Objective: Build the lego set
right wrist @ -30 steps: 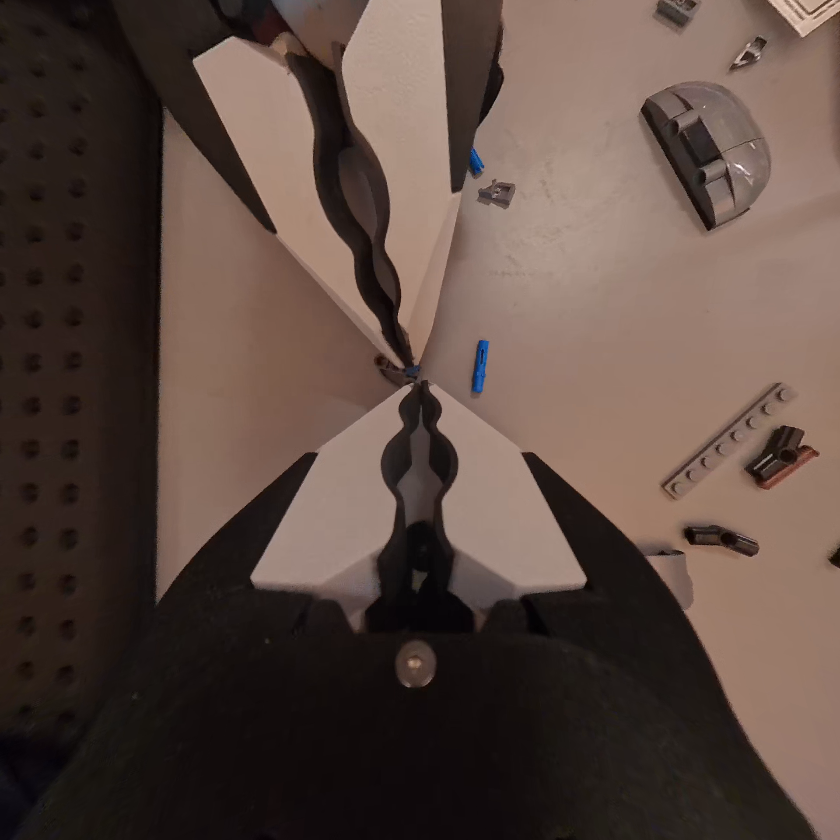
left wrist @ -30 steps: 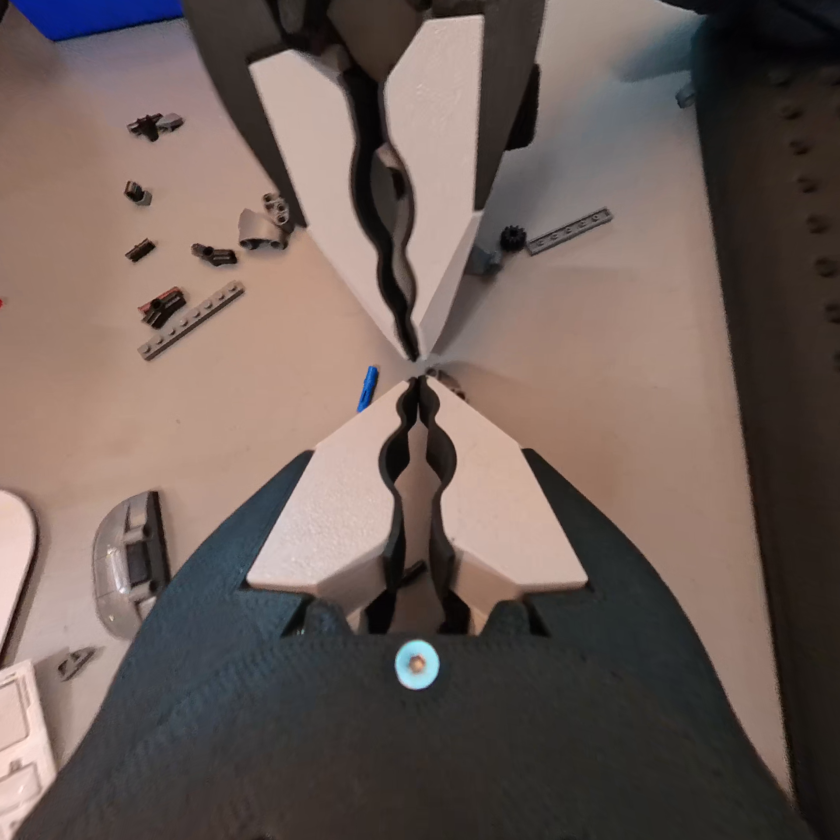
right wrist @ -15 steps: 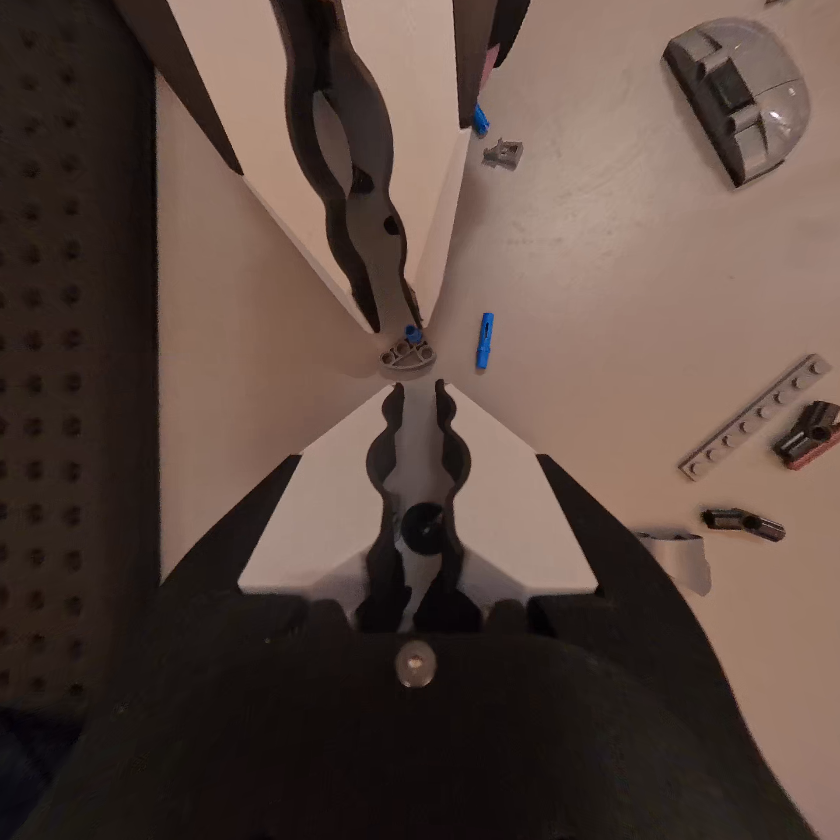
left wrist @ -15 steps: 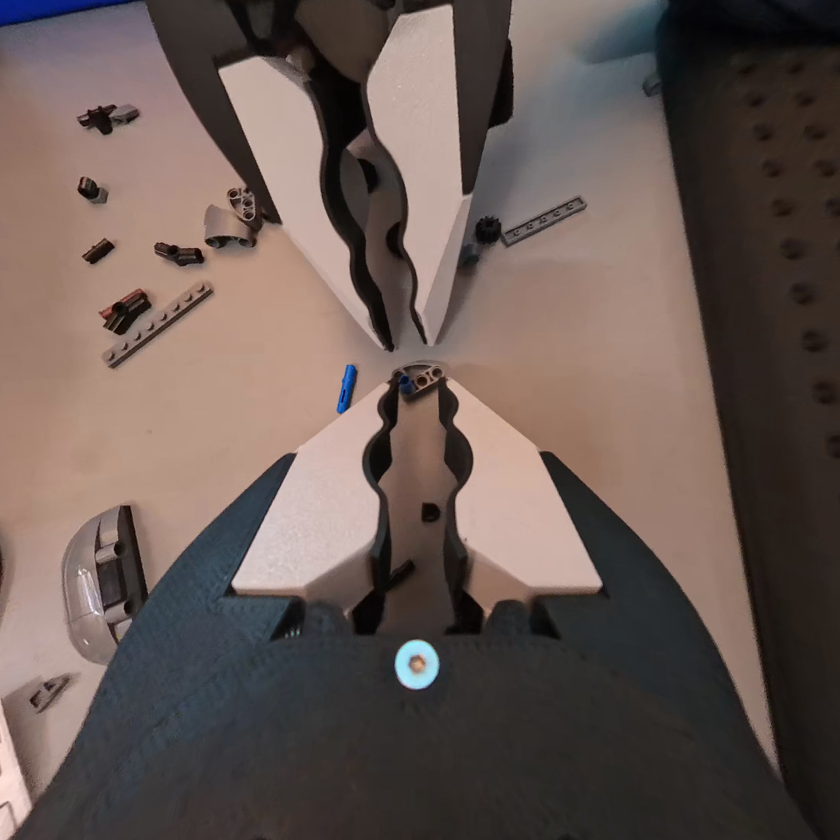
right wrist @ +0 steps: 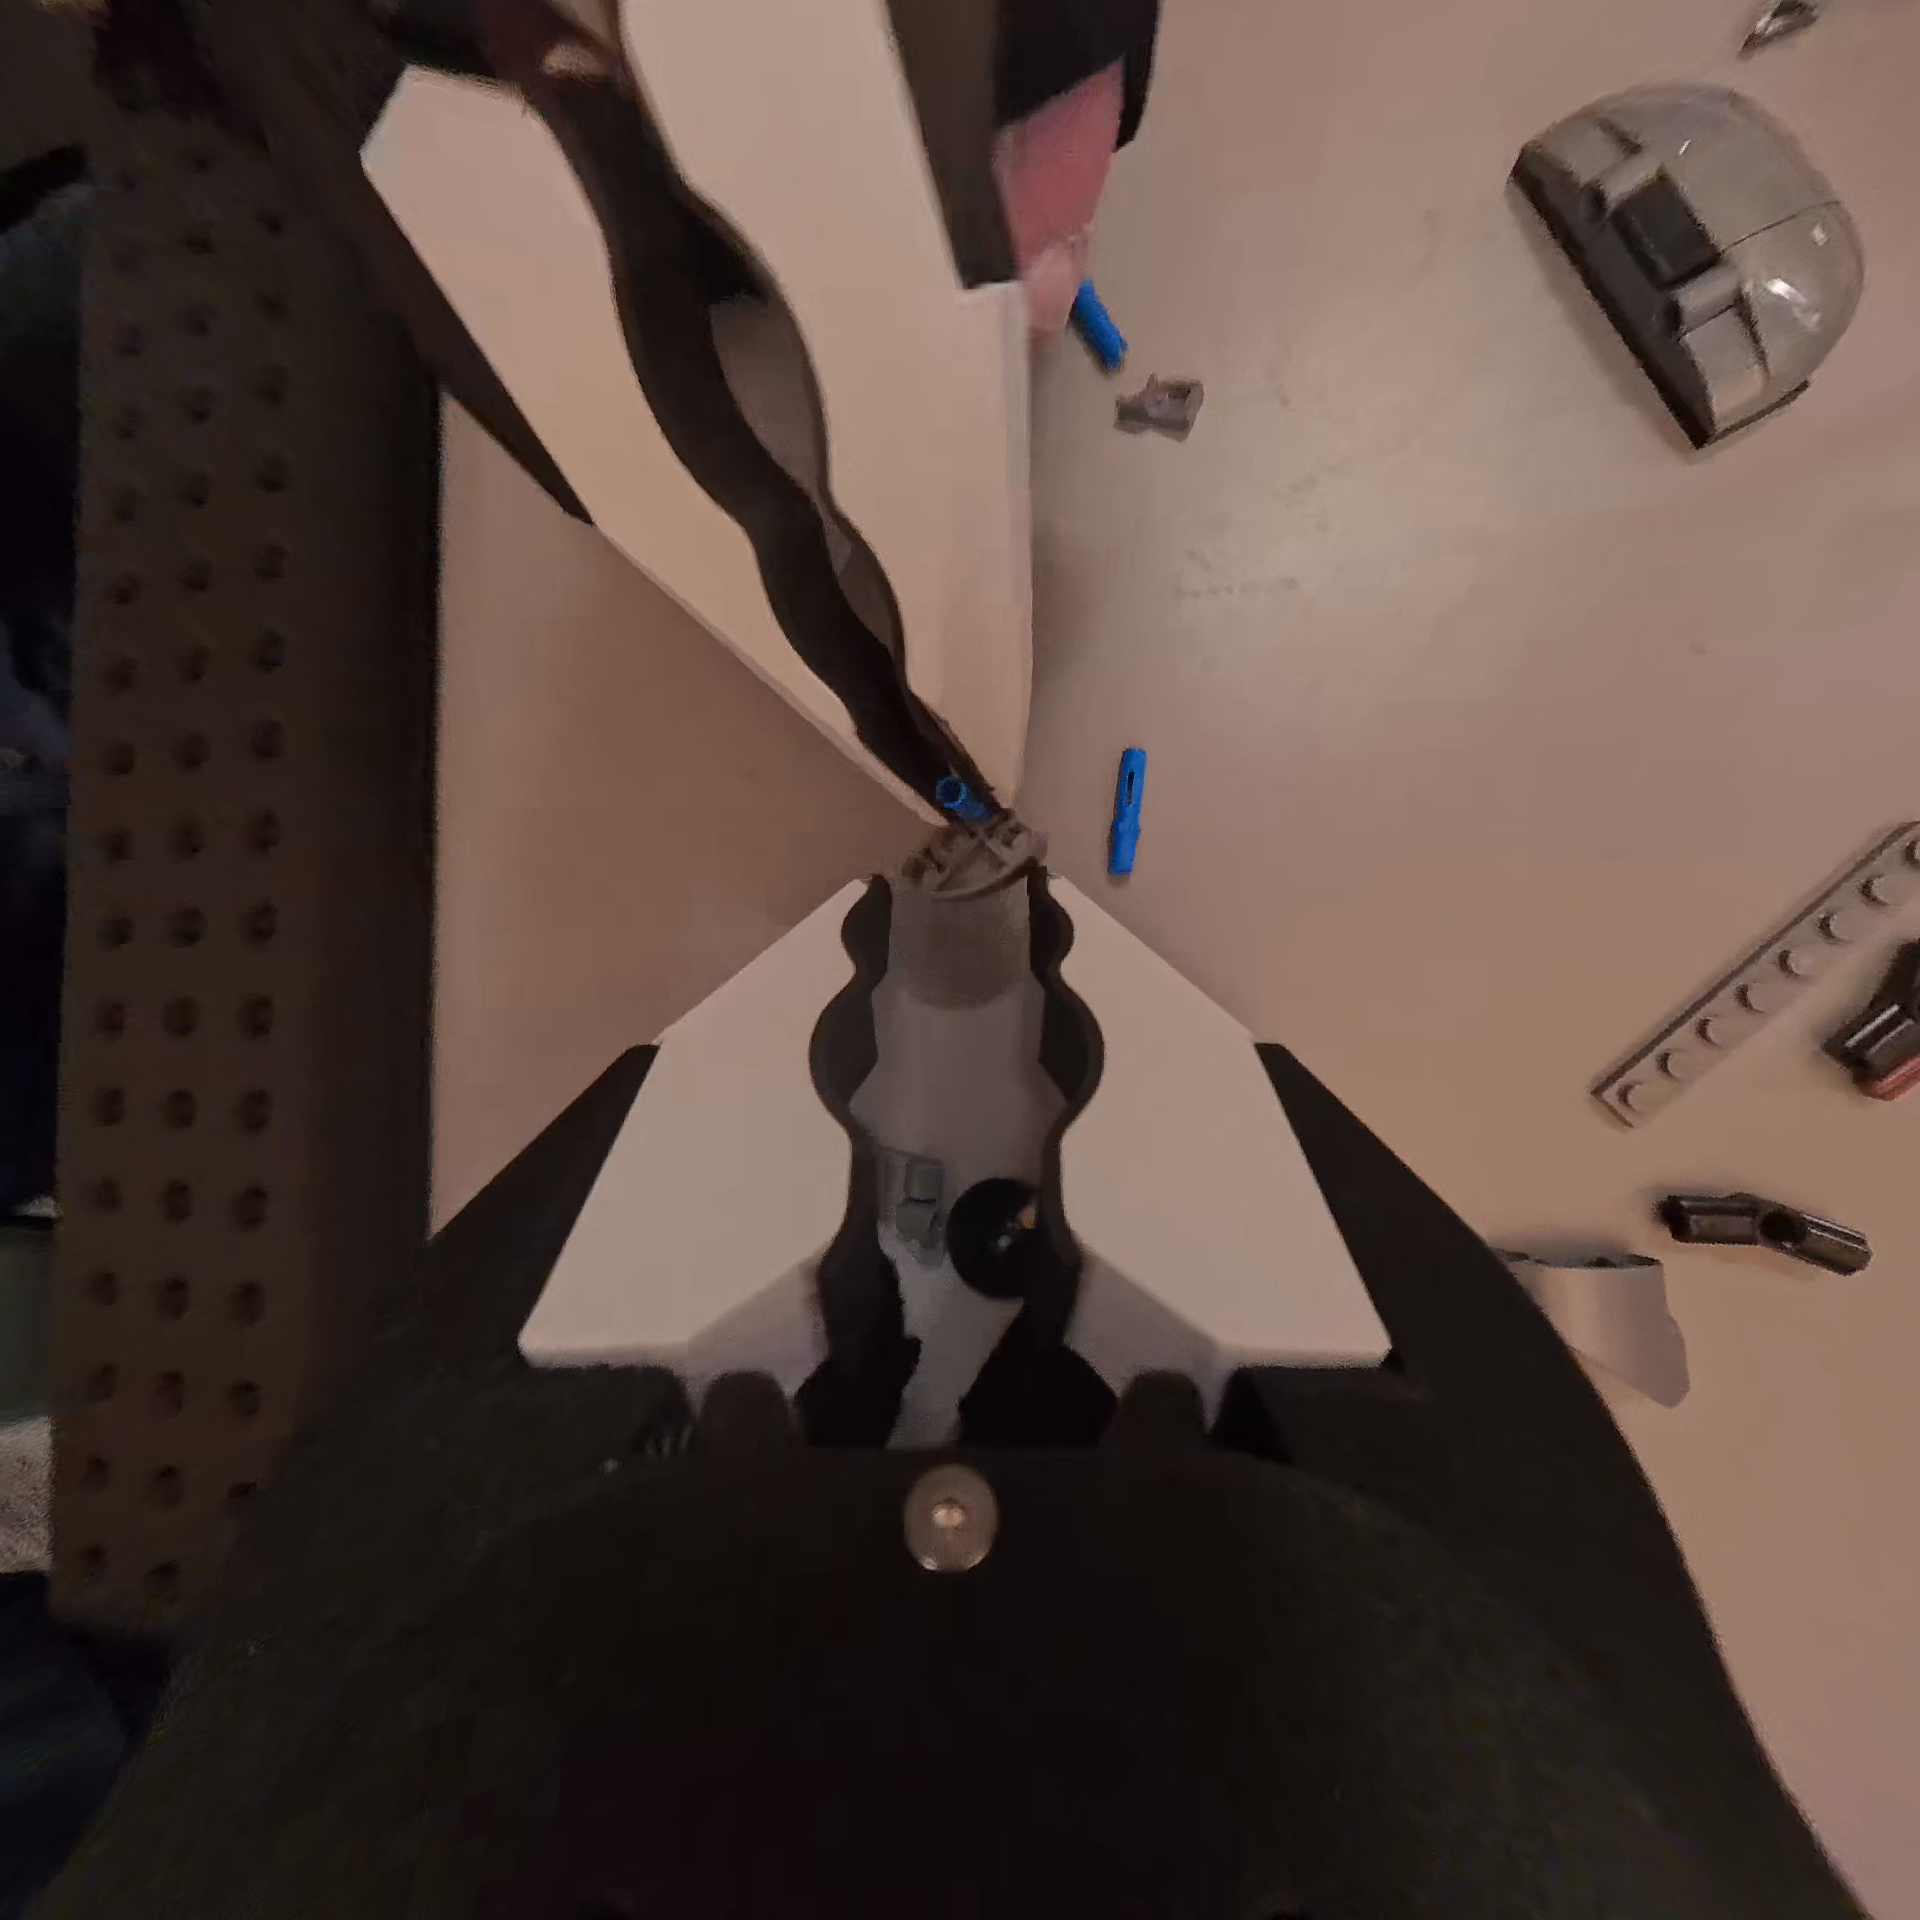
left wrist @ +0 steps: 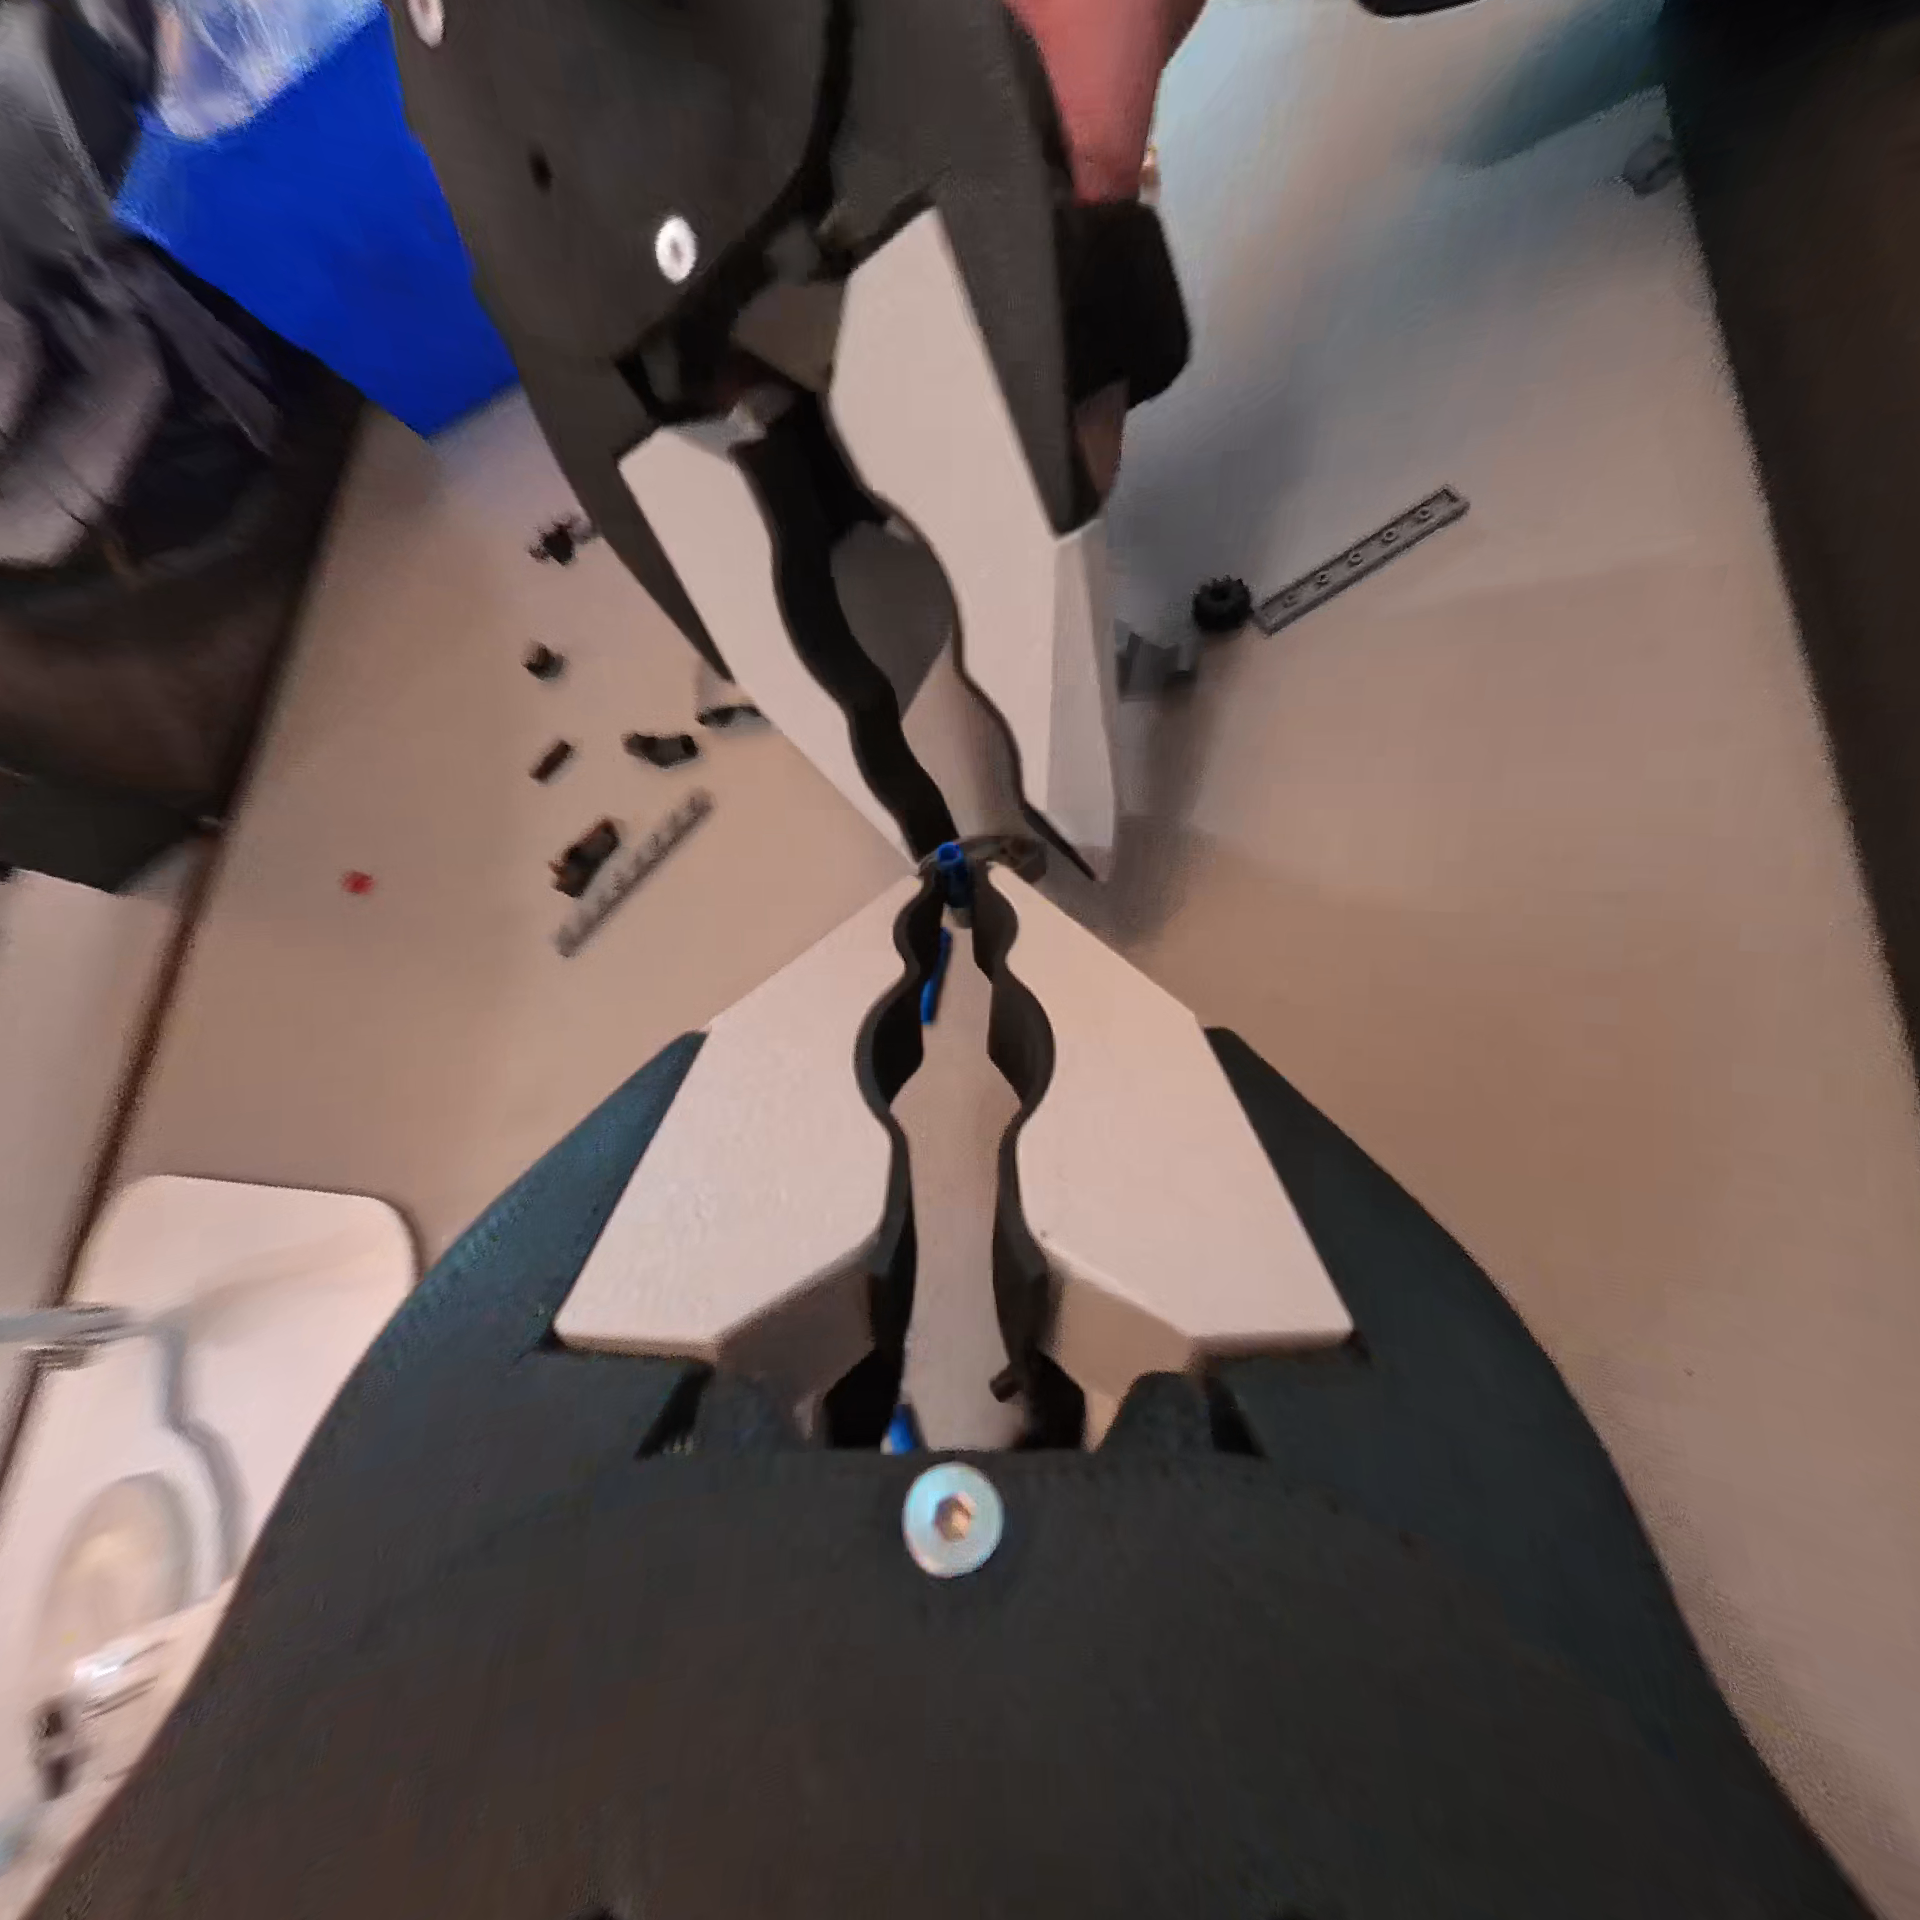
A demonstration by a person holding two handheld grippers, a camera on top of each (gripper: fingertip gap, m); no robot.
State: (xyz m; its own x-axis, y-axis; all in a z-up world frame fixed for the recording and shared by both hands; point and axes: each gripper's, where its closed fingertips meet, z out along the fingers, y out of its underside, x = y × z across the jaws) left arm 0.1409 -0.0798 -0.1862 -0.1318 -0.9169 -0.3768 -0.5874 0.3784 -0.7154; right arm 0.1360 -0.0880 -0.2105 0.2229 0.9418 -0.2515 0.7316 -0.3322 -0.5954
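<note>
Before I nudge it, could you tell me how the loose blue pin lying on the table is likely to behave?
The loose blue pin looks cylindrical, so it would probably roll sideways if pushed. It appears tiny and hard, likely very light and stiff. Lying flat on the smooth table, it may skid away from closing fingers.

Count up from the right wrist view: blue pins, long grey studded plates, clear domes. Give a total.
Blue pins: 3, two lying loose, one blue pin at the tips of the left tongs
Long grey studded plate: 1
Clear dome: 1
Total: 5
</note>
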